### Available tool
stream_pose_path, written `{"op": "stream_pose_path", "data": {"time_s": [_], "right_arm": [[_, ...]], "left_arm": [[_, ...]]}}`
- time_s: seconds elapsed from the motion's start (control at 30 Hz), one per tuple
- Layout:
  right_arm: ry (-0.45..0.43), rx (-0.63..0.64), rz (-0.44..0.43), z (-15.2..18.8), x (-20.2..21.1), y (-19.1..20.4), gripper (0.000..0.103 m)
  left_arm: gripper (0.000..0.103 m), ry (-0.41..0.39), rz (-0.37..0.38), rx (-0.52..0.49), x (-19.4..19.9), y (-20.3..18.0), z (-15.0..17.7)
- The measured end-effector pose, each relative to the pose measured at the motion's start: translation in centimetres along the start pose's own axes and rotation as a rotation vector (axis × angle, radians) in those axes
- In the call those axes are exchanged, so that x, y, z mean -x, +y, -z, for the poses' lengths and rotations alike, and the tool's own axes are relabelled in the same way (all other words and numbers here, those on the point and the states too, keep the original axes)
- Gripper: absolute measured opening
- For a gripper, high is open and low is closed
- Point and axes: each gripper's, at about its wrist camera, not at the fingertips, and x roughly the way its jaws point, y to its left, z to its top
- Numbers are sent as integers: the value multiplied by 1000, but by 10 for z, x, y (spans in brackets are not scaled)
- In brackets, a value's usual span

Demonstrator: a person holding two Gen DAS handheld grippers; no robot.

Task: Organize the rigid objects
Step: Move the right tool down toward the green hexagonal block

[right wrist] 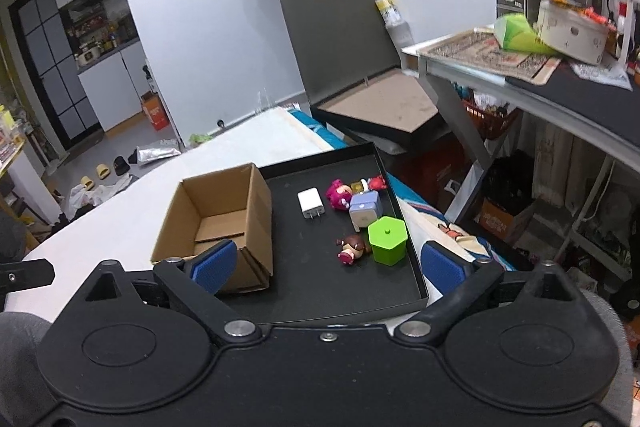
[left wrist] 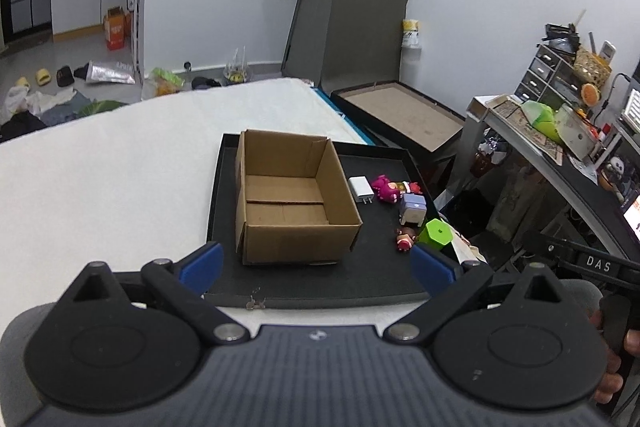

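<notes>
Only the left wrist view showed the whole floor of the cardboard box (left wrist: 294, 195), bare, on the black tray (left wrist: 380, 279). Both the left gripper (left wrist: 316, 265) and right gripper (right wrist: 326, 265) were spread wide, holding nothing. At the box's three o'clock lay a white charger (right wrist: 310, 203), toy figures (right wrist: 340, 195) and a green hexagonal container (right wrist: 387, 239).
</notes>
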Motion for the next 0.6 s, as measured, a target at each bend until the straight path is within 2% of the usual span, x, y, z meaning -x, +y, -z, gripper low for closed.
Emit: {"op": "stream_pose_path", "data": {"time_s": [0.23,0.6], "right_arm": [[63,-28,19,-6,-35,-3,89],[172,-69,54,-19,-79,-16,84]], "left_arm": [[99,45,-3,33,-32,13,-17],[89,127,-11,75,-81,26,-36]]}}
